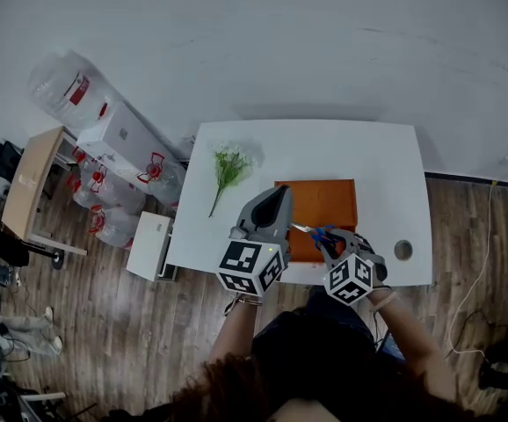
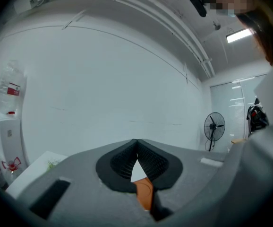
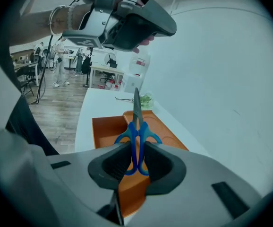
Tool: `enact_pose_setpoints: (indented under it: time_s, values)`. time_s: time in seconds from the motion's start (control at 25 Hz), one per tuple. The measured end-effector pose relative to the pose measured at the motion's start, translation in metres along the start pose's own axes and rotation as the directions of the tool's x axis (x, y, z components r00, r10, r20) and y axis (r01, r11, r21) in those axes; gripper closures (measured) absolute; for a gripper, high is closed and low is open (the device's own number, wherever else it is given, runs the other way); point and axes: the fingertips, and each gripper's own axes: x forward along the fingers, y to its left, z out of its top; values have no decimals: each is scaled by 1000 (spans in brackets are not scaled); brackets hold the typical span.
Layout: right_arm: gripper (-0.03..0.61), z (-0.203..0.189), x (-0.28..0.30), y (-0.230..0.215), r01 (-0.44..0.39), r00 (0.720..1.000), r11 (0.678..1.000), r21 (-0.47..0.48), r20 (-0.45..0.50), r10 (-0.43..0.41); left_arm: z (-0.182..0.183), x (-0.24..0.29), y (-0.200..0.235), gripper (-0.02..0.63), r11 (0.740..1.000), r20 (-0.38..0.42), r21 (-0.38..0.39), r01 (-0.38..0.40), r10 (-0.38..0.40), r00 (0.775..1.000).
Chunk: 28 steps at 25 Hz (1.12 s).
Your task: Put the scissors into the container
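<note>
The scissors (image 3: 136, 126) have blue handles and closed steel blades. My right gripper (image 3: 136, 148) is shut on the handles, and the blades point away from me over the orange container (image 3: 106, 131). In the head view the scissors (image 1: 317, 233) hang above the near edge of the container (image 1: 324, 202), held by the right gripper (image 1: 329, 241). My left gripper (image 1: 279, 197) hovers over the container's left side, raised off the table. Its jaws meet at the tips (image 2: 136, 142) with nothing between them, and a strip of the container (image 2: 145, 194) shows below them.
A green plant sprig (image 1: 228, 169) lies on the white table (image 1: 386, 161) left of the container. A small round object (image 1: 402, 250) sits near the table's front right corner. Boxes and water bottles (image 1: 113, 148) stand on the floor to the left.
</note>
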Motion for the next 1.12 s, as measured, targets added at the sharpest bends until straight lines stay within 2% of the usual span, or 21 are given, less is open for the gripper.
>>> enact_pose_setpoints:
  time_s: [0.32,0.52,0.8,1.12]
  values:
    - [500,-18,15,10,-68,994,997,-33,-90,65,-7,-1,7,598,1000,-18,-14,-17,17,1000]
    - [500,-35,25,20,-149,976,986,-73,-173,134,-10,-4,13,598,999,-23,-25,-36,35,999]
    - [500,-58,39,18,-185,950,979,-85,-272,156,-14,-4,17,598,998,-34,-36,-49,48,998]
    - [500,-68,56,20,-208,926,975,-75,-336,172,-20,-4,24,598,996,-48,-49,-69,67,997]
